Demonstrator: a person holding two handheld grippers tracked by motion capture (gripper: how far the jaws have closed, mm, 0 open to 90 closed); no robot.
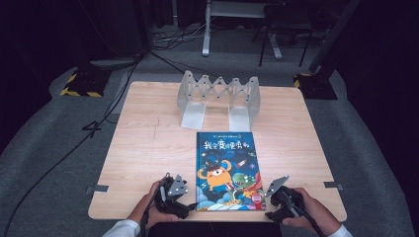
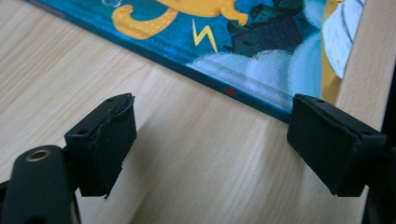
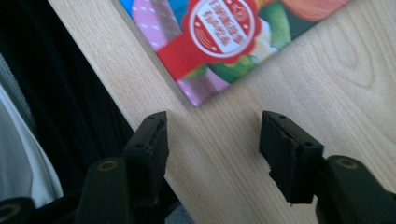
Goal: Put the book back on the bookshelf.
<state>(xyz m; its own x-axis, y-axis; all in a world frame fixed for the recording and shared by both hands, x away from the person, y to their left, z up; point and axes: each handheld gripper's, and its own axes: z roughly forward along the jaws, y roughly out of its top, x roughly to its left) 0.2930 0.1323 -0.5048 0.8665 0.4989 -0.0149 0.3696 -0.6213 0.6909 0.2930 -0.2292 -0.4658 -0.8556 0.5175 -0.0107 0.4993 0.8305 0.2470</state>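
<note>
A picture book [image 1: 226,170] with a blue cover, an orange monster and a green dinosaur lies flat on the wooden table [image 1: 148,148], close to the near edge. My left gripper [image 1: 190,206] sits low at the book's near left corner. In the left gripper view it [image 2: 210,140] is open, with bare wood between the pads and the book's edge [image 2: 243,37] just ahead. My right gripper [image 1: 269,211] is at the near right corner. It [image 3: 212,140] is open, and the corner with the red seal [image 3: 219,32] lies just beyond the fingertips.
A grey accordion-style book rack [image 1: 219,96] stands at the far middle of the table. The table's near edge [image 3: 135,107] runs right under my right gripper's left jaw. Cables [image 1: 74,148] trail over the grey floor at left. White sleeves [image 1: 121,228] enter from below.
</note>
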